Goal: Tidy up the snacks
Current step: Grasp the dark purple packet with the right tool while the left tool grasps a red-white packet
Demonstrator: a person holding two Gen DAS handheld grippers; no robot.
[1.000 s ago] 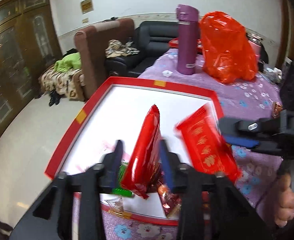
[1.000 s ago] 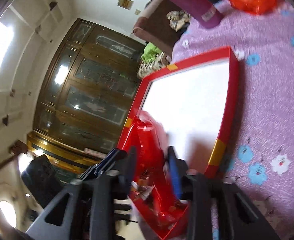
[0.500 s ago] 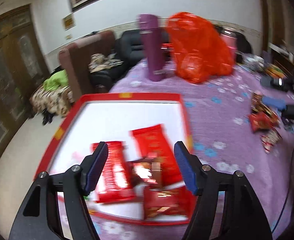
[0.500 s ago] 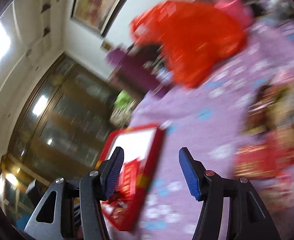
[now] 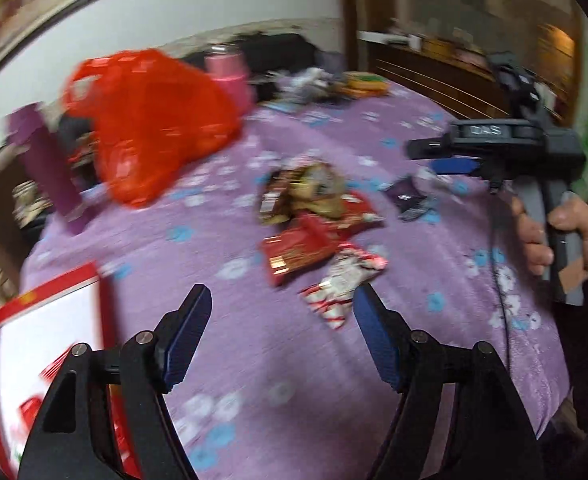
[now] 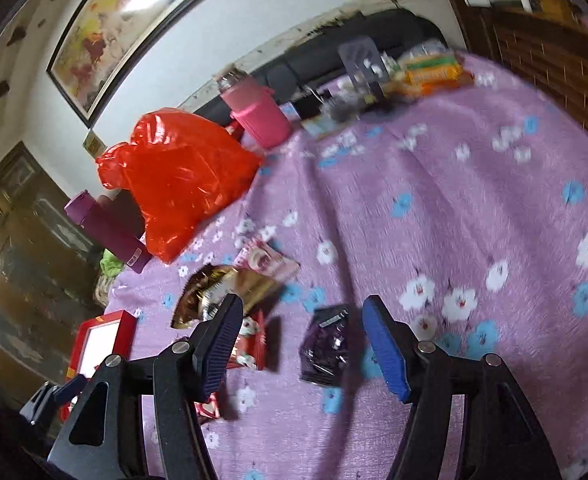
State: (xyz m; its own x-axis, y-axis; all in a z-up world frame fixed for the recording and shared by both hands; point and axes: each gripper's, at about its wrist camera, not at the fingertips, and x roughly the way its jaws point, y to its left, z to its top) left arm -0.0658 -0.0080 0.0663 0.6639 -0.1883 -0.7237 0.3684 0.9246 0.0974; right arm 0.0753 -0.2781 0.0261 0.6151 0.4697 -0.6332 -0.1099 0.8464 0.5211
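Left wrist view: left gripper (image 5: pixel 281 332) jaws apart and opening, nothing btwn them, over bare purple floral cloth (image 5: pixel 253 360); snack pile (image 5: pixel 314 224) lies beyond, red tray (image 5: pixel 105 292) w/ red packets at cloth's near-left edge, orange bag (image 5: pixel 149 128) far left. Right wrist view: right gripper (image 6: pixel 302 340) jaws apart, opening, purple packet (image 6: pixel 326 344) on cloth btwn them, untouched; snack pile just left, pink flask (image 6: pixel 261 112) by orange bag at far edge.
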